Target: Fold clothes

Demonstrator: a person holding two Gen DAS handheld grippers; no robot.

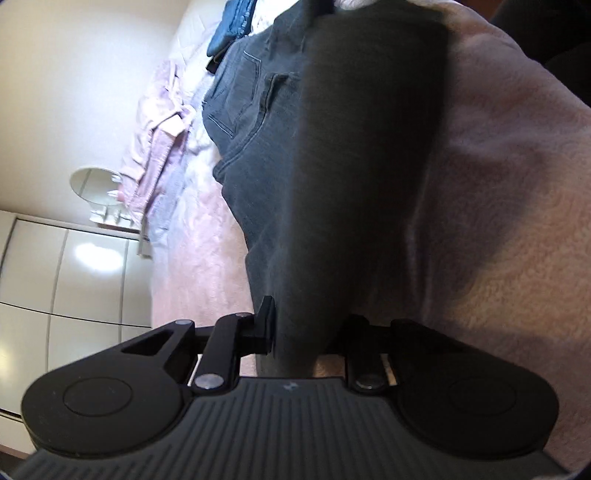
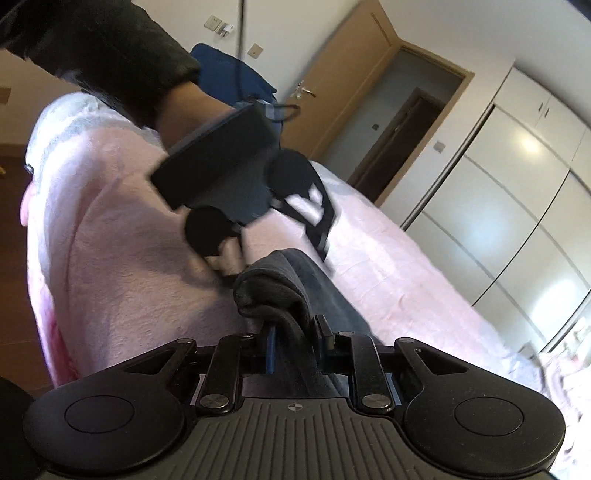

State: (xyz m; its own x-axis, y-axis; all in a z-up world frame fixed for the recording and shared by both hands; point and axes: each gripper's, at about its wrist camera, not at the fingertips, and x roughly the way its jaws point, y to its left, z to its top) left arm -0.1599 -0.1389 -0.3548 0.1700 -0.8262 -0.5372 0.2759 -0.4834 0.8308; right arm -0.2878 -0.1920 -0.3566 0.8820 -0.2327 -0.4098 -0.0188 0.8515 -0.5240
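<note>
We see a bed covered by a pink fleecy blanket (image 1: 498,192), which stretches out ahead of both tools. Directly ahead of the left tool, dark grey jeans (image 1: 255,155) lie lengthwise on it, back pockets up, running away from us. Beyond them, at the far end, rests folded blue clothing (image 1: 231,29). Left of the jeans lies a rumpled pale pink garment (image 1: 159,147), near the bed's edge. Ahead of the right tool, the blanket (image 2: 110,236) carries a bunched end of the jeans (image 2: 273,284), with blue clothing (image 2: 236,74) farther off.
</note>
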